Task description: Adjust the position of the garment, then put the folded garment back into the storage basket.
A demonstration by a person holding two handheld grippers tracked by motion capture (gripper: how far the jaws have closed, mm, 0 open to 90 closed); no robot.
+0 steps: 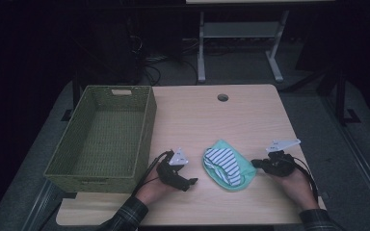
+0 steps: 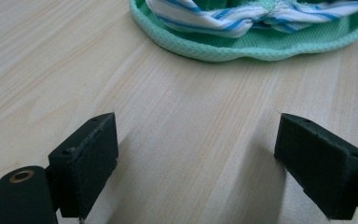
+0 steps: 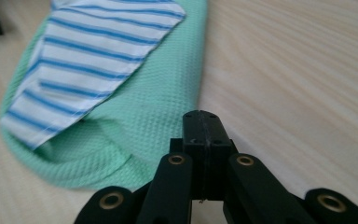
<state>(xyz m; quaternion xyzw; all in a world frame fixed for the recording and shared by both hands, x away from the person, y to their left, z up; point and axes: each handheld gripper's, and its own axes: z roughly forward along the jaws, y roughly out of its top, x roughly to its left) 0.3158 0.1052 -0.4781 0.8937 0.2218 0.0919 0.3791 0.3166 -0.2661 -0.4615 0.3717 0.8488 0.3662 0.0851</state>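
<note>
Both claws rest low on the table (image 1: 250, 115): the left claw (image 1: 191, 182) spread with nothing between, the right claw (image 1: 254, 163) pressed together at the slipper's edge. Between them lies the green striped slipper (image 1: 227, 166); farther left stands a woven basket (image 1: 67, 163).

Dim high view, dark surroundings, brighter gripper views, near parts softly blurred
</note>
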